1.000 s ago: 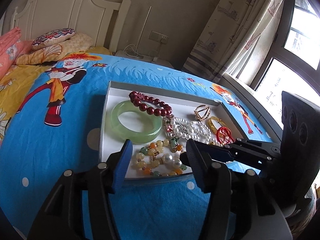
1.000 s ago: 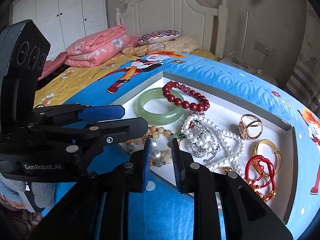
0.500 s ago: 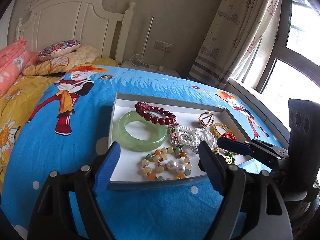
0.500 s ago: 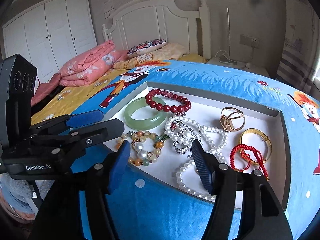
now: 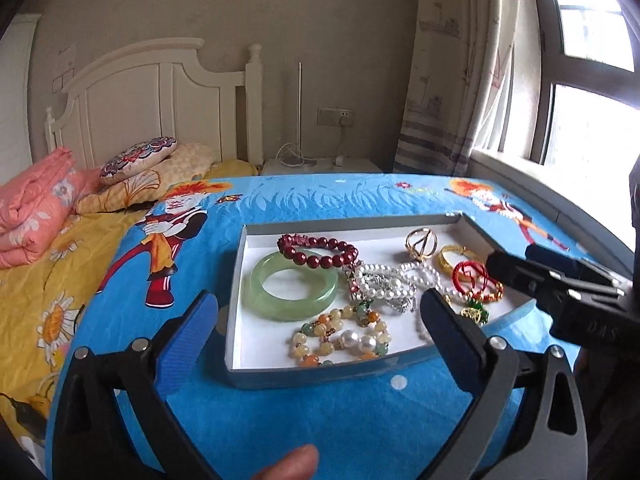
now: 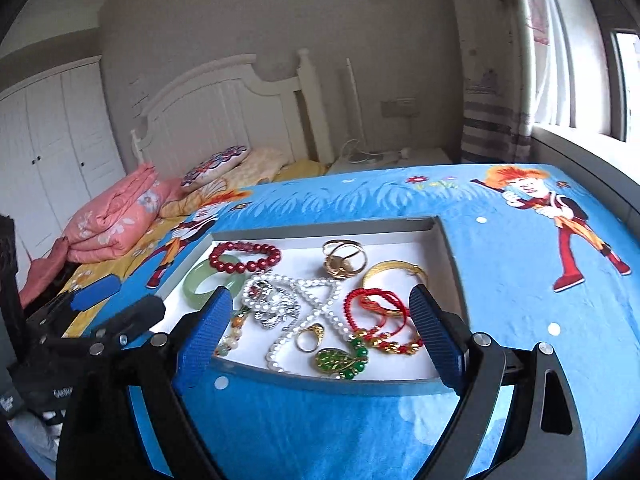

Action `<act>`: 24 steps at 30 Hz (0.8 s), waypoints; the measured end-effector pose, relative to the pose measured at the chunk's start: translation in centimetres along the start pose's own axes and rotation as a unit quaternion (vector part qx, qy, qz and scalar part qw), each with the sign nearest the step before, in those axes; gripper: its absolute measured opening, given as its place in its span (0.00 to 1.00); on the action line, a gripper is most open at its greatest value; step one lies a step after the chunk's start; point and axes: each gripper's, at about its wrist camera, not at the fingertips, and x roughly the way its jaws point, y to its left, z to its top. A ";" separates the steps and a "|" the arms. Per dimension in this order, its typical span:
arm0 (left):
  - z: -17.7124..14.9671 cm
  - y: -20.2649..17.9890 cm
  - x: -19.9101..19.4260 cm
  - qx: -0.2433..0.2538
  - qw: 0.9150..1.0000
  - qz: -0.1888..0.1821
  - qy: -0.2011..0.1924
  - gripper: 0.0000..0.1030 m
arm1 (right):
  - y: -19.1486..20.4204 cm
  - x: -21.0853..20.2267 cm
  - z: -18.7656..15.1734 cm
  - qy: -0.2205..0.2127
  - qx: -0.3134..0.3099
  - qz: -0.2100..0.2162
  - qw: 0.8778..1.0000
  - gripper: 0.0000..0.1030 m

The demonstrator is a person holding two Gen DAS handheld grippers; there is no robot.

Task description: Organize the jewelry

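Observation:
A shallow white tray (image 5: 236,280) lies on the blue cartoon bedspread. It holds a green jade bangle (image 5: 292,310), a dark red bead bracelet (image 5: 320,246), a pearl necklace (image 5: 384,276), a mixed-bead bracelet (image 5: 344,340), gold rings (image 6: 344,260), a gold bangle (image 6: 394,270), a red cord bracelet (image 6: 374,304) and a green brooch (image 6: 340,360). My left gripper (image 5: 320,300) hovers before the tray's near left edge, jaws opening, nothing between them. My right gripper (image 6: 320,294) hovers before the near right edge, jaws also opening and empty. Each gripper shows in the other's view.
A folded pink quilt (image 5: 32,208) and pillows (image 5: 136,156) lie at the head of the bed by the white headboard (image 5: 160,96). A window sill (image 5: 520,176) runs along the right side. A fingertip (image 5: 292,464) shows at the bottom edge.
Both grippers have pulled back from the tray, risen a little and rolled level. Their jaws have widened, the right from nearly shut. The jewelry has not moved.

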 end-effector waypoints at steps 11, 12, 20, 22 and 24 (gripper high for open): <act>-0.3 0.7 0.3 -0.019 1.000 -0.009 0.005 0.98 | -0.7 0.2 -0.3 0.001 0.009 -0.092 0.996 0.84; -0.3 0.7 0.3 -0.019 1.000 -0.009 0.005 0.98 | -0.7 0.2 -0.4 0.001 0.008 -0.092 0.996 0.84; -0.3 0.8 0.1 -0.021 1.000 -0.007 0.003 0.98 | -0.6 0.0 -0.5 0.000 0.005 -0.093 0.996 0.84; -0.3 0.8 0.1 -0.020 1.000 -0.007 0.003 0.98 | -0.6 0.0 -0.5 0.001 0.005 -0.092 0.996 0.84; -0.3 0.7 0.1 -0.021 1.000 -0.007 0.003 0.98 | -0.6 -0.1 -0.5 0.000 0.004 -0.092 0.996 0.84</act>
